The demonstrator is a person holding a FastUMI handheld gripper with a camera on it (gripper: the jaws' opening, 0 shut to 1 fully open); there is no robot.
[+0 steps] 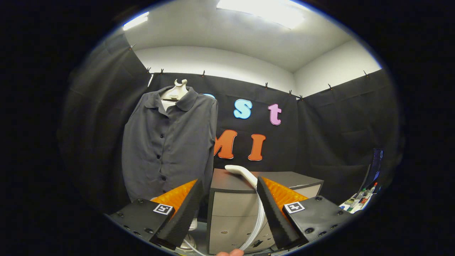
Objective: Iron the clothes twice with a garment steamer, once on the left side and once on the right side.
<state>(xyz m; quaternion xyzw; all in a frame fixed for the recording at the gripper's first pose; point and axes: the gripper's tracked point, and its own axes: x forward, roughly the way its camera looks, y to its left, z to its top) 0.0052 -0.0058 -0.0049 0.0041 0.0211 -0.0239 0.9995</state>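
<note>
steamer at rest, shirt hanging

dark grey buttoned shirt (pixel 170 145) hangs on a form, left of centre frame. white steamer (pixel 242 173) lies on the grey cabinet surface (pixel 284 176), hose trailing down. fingers (pixel 230 192) spread apart, gripping nothing.

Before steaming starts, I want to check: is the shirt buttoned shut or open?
Mostly shut. The shirt hangs with its buttoned front closed; only the collar gapes. The open tongs hold nothing; the steamer lies just ahead.

Bright ceiling panels (pixel 270 10) glare overhead; fisheye edges bend and dim.
</note>
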